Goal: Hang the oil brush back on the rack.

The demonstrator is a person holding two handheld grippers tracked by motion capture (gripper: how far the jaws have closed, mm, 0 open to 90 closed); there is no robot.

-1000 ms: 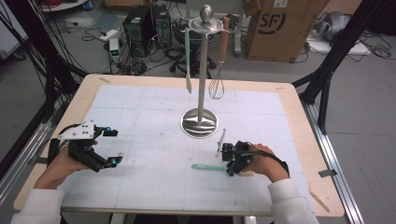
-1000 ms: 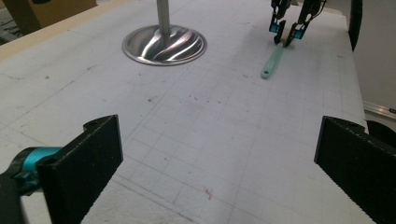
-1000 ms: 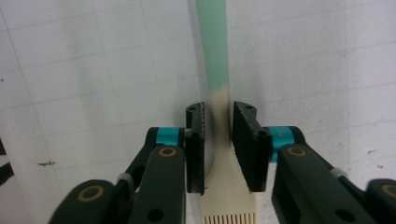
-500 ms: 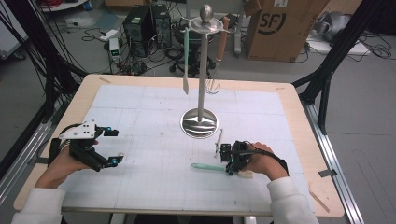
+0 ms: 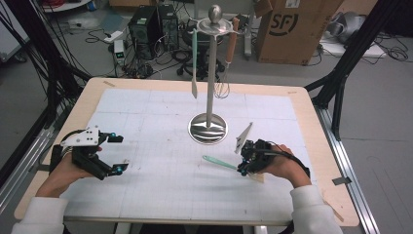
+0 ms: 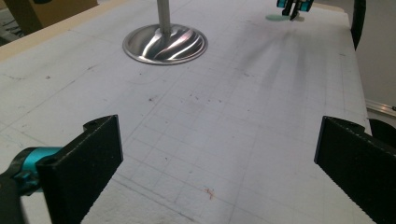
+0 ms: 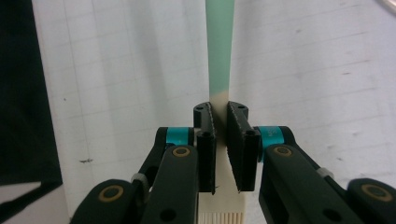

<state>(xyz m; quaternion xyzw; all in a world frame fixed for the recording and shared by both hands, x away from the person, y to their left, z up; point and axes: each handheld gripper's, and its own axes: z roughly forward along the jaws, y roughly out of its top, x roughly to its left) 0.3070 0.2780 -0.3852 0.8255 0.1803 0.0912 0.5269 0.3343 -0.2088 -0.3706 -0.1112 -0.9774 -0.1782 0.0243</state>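
Brush with the mint-green handle is coming off the white mat as I am working the rig from afar. My right gripper has just been closing its jaws, and they are now pinching the cream neck of the tool between them. The right gripper view is showing the brush running straight out from the clamped pads, with its pale bristle end tucked back toward the hand. Compared with a second ago, the handle is sitting higher in the high view and is angling slightly upward to the left, so I am reading this as the grasp done and the lift starting.

I am keeping my left gripper parked at the left side of the mat, jaws wide apart with nothing between them. Its own view is looking across the bare grid toward the base of the steel stand.

That stand is already carrying a green-handled utensil and a whisk, so I am judging the brush to be heading for a free hook.
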